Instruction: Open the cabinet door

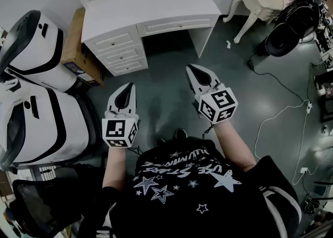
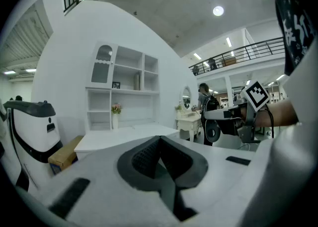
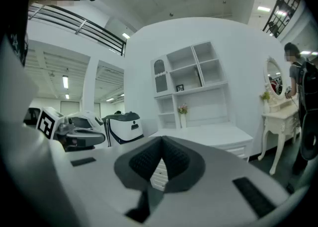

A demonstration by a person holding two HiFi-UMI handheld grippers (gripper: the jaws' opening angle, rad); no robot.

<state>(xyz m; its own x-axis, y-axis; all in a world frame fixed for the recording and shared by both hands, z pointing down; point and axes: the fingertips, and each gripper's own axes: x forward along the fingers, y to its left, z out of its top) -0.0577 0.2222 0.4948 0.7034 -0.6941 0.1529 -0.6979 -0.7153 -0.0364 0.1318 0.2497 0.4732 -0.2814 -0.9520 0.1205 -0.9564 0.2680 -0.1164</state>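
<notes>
White hutch (image 2: 124, 87) above the worktop (image 1: 151, 5), well ahead. Its arched, glazed cabinet door (image 2: 102, 65) sits upper left and appears shut. It is probably light and rigid with fragile glass; grasp its free edge, as no knob is discernible. Left hand-held gripper (image 2: 159, 138) and right hand-held gripper (image 3: 161, 139): jaws together, empty.

I see a dark grey floor (image 1: 156, 101), a white desk (image 1: 151, 8) against the white wall (image 2: 64, 47), a round ceiling light (image 2: 217, 10) overhead.

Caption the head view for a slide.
Left gripper and right gripper, both shut and empty, face a white desk.
</notes>
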